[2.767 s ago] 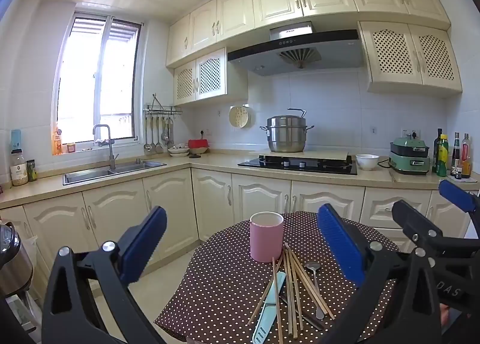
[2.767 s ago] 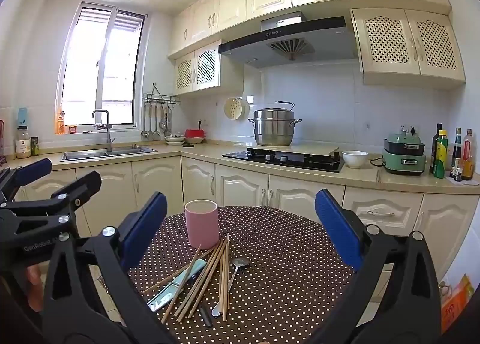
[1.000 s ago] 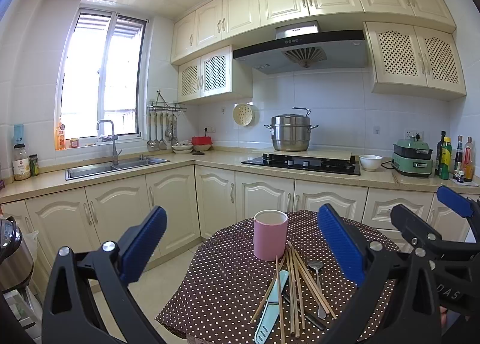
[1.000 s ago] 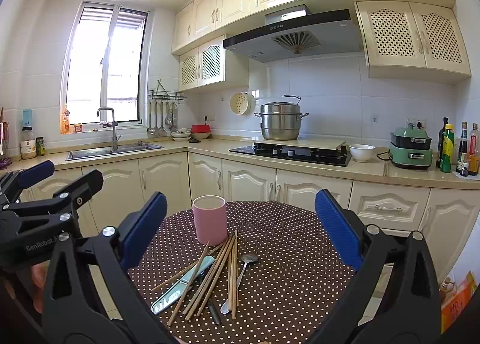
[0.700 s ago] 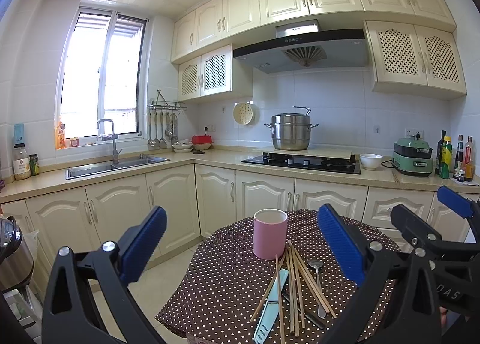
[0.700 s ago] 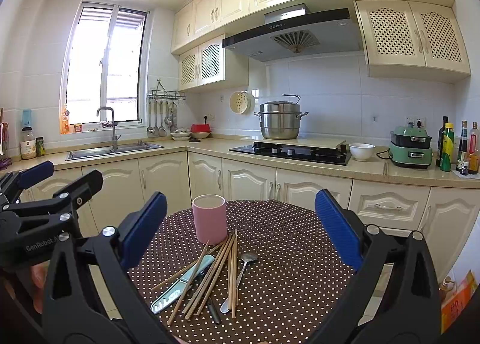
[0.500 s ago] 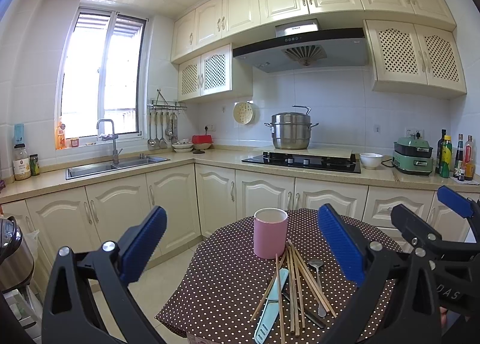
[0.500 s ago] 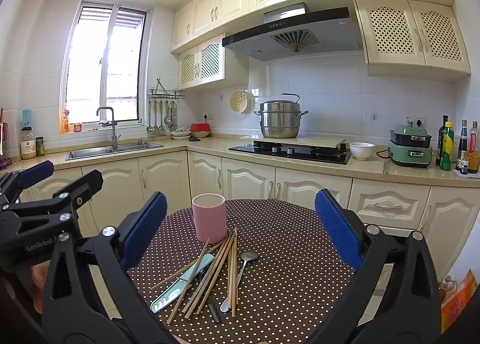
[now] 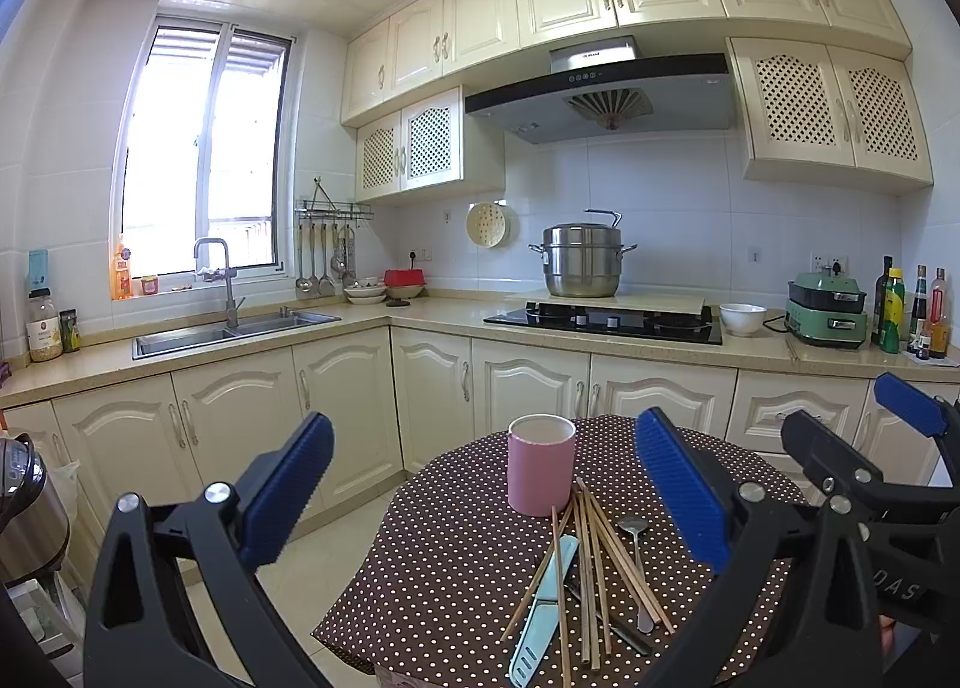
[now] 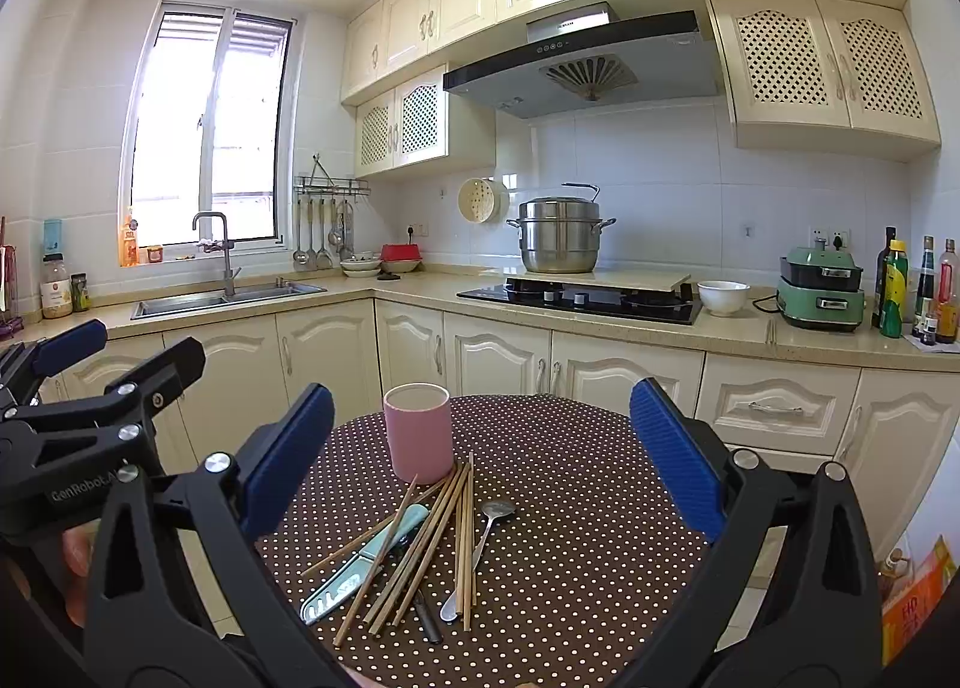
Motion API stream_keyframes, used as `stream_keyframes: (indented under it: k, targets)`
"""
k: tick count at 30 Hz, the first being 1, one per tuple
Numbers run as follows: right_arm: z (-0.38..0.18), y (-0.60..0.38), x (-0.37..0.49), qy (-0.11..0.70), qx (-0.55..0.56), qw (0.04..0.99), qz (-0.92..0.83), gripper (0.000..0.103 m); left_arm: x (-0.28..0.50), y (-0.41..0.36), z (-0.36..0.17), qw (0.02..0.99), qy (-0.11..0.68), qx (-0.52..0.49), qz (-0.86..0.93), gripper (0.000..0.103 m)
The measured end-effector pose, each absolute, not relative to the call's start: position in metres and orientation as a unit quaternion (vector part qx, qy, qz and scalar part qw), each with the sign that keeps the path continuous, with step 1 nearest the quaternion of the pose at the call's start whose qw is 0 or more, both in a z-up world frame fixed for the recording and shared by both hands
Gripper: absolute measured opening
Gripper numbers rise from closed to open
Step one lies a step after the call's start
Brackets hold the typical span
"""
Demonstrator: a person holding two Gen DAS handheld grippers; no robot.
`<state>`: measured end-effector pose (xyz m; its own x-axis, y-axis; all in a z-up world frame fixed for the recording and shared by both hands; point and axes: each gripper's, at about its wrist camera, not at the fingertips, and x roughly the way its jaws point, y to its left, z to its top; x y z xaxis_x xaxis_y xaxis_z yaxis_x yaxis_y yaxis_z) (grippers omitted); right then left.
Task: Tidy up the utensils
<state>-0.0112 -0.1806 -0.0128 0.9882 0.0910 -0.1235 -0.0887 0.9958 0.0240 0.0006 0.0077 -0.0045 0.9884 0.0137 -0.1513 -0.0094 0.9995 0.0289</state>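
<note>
the counter (image 10: 570, 508) wears a matt brown cloth dotted white. the cup (image 10: 418, 431) on it looks matt pink, smooth, maybe ceramic. the chopsticks (image 10: 462, 532) are plain pale wood, unvarnished by the look. the spoon (image 10: 483, 538) is shiny metal. the knife (image 10: 360, 568) has a smooth pale blue plastic handle and a light blade. each claw is matt black plastic with ribbed blue rubbery pads (image 10: 672, 454), joined by bright metal screws. behind, the pot (image 10: 559, 238) is polished steel, the sink (image 10: 228, 298) brushed steel, the hob (image 10: 582, 298) glossy black glass, the cabinets (image 10: 498, 352) satin cream.
</note>
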Motion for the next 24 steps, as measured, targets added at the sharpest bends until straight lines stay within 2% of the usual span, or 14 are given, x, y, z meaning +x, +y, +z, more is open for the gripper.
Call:
stream_keyframes:
  k: [24]
  targets:
    - [-0.021, -0.183, 0.0, 0.069, 0.016, 0.997, 0.043, 0.097, 0.011, 0.006, -0.01, 0.996, 0.082, 0.014, 0.005, 0.099]
